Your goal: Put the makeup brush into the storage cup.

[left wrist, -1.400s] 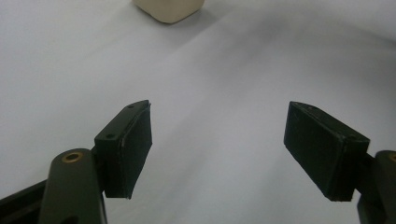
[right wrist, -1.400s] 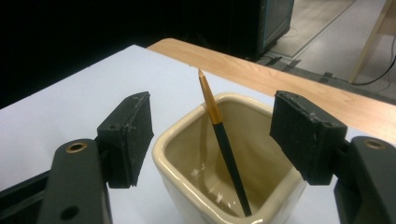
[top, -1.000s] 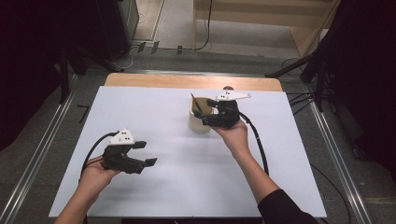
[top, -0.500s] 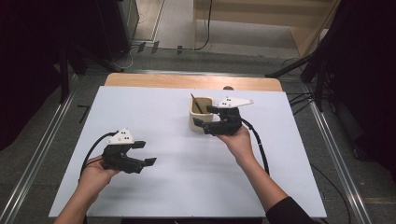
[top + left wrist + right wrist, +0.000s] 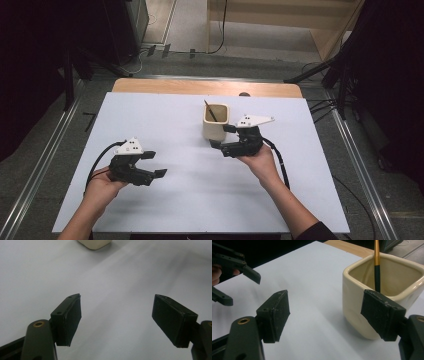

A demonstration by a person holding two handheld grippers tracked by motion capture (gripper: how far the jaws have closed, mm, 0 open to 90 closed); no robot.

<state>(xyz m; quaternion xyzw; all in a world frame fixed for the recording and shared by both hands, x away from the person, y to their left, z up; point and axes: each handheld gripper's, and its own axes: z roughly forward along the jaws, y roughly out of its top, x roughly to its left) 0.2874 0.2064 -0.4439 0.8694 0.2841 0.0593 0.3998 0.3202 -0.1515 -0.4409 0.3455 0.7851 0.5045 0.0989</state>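
Note:
A cream square cup [image 5: 216,125] stands on the white table top [image 5: 200,200], right of centre, with a dark pen with a gold upper part [image 5: 210,111] leaning inside it. My right gripper [image 5: 221,137] is open just in front and to the right of the cup, its jaws pointing left past the cup's near wall. In the right gripper view the cup [image 5: 355,302] and pen [image 5: 376,262] sit beside the right pad, with nothing between the pads [image 5: 275,315]. My left gripper [image 5: 156,164] is open and empty at the front left. The cup's base [image 5: 95,243] is far ahead of it.
A wooden table edge [image 5: 205,88] runs along the back of the white sheet. Metal rails [image 5: 47,150] flank the table on both sides. Dark equipment and cables lie on the floor beyond. The left gripper [image 5: 234,262] appears far off in the right gripper view.
My right gripper has drawn back from the cup toward the near side and slightly right. The cup and pen stay put. The left gripper has not moved.

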